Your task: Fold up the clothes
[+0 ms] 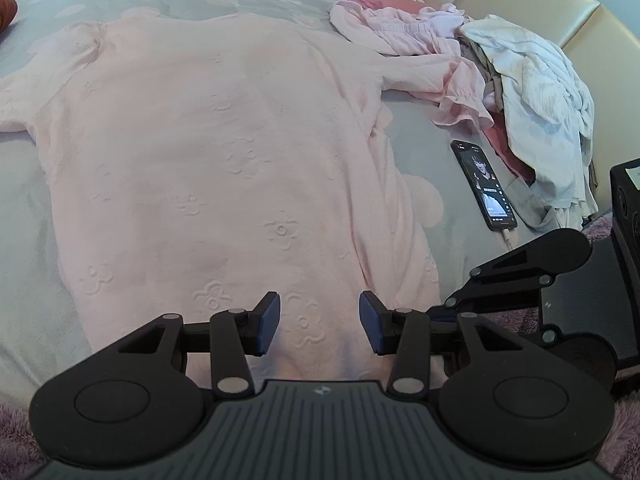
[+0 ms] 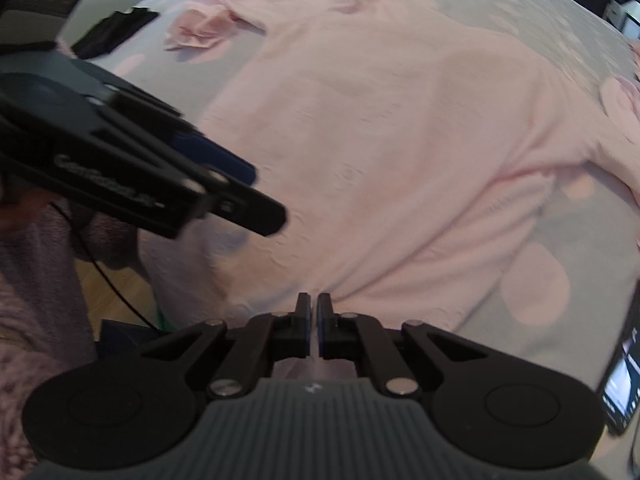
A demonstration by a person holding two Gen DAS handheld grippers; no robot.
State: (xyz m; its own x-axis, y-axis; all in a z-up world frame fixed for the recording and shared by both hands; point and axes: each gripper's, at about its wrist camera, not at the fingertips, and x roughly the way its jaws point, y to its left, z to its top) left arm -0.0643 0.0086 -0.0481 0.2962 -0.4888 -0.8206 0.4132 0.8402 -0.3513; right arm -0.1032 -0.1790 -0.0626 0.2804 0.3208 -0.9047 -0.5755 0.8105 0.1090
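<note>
Left wrist view shows the left gripper (image 1: 320, 322) spread above the pink garment (image 1: 208, 152) lying flat mid-frame, while the right gripper (image 2: 314, 320), at lower centre, pinches its hem.

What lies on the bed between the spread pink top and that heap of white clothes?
A black smartphone, screen lit and cable plugged in, lies on the grey bedsheet between the pink top and white clothes heap, seen in the left wrist view.

Both wrist views look close along the shared pink garment (image 1: 224, 152) from its hem.
</note>
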